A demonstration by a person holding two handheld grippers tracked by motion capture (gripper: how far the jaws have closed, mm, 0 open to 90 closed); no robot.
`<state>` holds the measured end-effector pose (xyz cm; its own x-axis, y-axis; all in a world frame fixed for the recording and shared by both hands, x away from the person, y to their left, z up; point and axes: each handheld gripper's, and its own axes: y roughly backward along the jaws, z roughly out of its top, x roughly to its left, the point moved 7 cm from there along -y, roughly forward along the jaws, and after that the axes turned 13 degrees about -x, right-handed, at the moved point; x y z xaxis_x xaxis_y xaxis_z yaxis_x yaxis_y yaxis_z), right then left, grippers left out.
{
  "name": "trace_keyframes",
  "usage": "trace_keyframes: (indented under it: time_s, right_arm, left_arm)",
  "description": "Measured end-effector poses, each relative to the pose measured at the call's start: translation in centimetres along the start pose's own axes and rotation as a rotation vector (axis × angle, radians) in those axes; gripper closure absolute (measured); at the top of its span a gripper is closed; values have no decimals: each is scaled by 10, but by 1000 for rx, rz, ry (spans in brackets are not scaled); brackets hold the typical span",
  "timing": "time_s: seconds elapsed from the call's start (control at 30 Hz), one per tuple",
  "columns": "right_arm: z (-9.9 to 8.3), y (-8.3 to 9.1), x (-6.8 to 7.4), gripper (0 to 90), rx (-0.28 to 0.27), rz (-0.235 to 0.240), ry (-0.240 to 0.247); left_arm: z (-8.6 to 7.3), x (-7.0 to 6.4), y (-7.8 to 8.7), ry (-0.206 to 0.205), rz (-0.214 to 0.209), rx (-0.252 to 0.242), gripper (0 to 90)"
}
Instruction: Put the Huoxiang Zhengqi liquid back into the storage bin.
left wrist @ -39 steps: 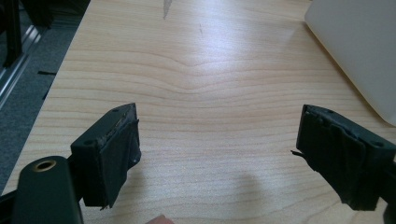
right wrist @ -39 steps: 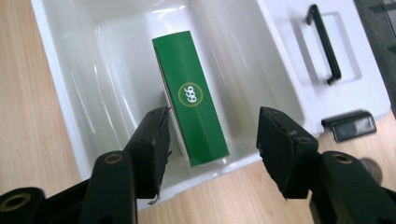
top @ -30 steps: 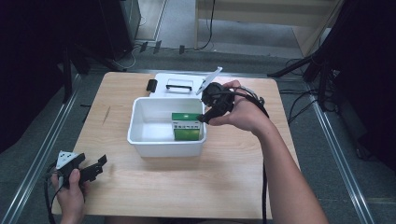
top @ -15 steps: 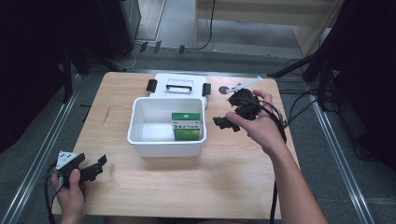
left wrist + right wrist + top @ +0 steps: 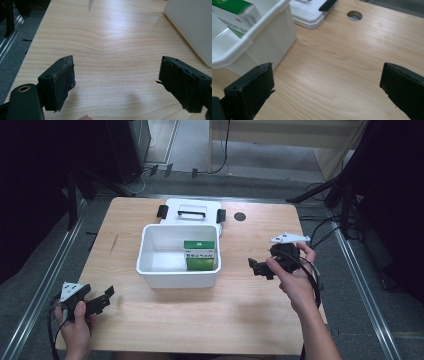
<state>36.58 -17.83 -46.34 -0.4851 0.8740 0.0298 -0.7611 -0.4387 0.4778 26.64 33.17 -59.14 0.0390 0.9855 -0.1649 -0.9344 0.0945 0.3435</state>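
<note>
A green box (image 5: 200, 255) sits inside the white bin (image 5: 178, 279) mid-desk; both grippers (image 5: 102, 298) (image 5: 259, 268), jaws apart and empty; lid (image 5: 190, 211) likely remains.

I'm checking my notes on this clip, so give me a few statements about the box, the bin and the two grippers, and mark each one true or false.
1. The green box sits inside the white bin. True.
2. The right gripper is shut on the green box. False: it is open over bare table, right of the bin.
3. The left gripper is open and holds nothing. True.
4. The white lid is fitted on the bin. False: it lies on the table behind the bin.
5. The left gripper touches the bin. False: it is apart, near the table's front left corner.
</note>
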Motion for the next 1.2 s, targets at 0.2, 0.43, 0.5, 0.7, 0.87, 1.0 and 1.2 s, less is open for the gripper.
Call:
trace_keyframes:
  time_s: [0.2,0.43,0.5,0.7,0.87,1.0,1.2]
  right_arm:
    - [-35,5,-22,0,-44,-71,-35]
    - [-74,15,-42,0,-114,-126,-94]
    - [-85,17,-48,0,-126,-135,-115]
    - [-113,26,-64,0,-150,-169,-153]
    - [-131,37,-77,0,-175,-228,-159]
    - [-147,44,-83,0,-173,-238,-176]
    - [-161,55,-86,0,-182,-247,-181]
  left_arm:
    - [0,0,0,-2,-2,4,144]
    - [0,-1,0,-1,-6,4,145]
    - [0,-1,0,-3,-3,6,144]
    - [0,-1,1,2,-15,0,144]
    - [0,-1,1,4,-24,-4,144]
    - [0,-1,1,4,-25,-4,144]
    - [0,-1,1,4,-25,-3,144]
